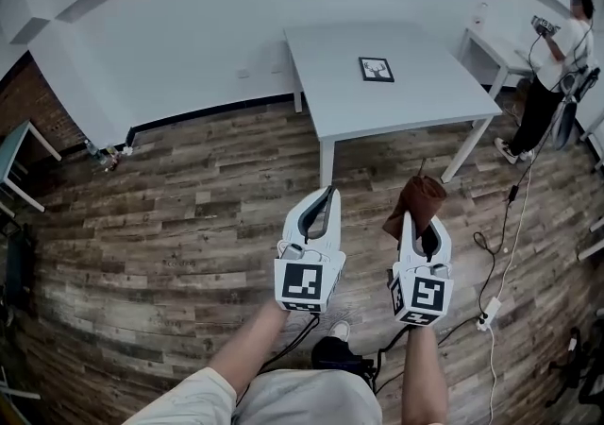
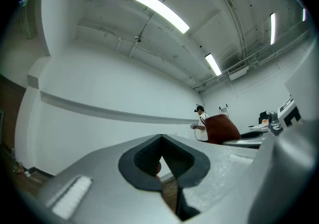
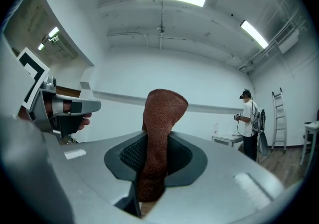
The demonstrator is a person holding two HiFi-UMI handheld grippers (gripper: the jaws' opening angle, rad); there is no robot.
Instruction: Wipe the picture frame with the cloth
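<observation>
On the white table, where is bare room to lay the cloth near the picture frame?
The table is bare all round the picture frame: a wide patch to its left, a strip toward the near edge, another to its right. Nowhere crowded. The right claw holds the cloth.

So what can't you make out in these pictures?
Picture frame: seen in the head view only, too small on the far table to read its image.
Cloth: lower end hidden inside the right tongs, right gripper view.
Small clutter at far left, head view: too small to identify.
</observation>
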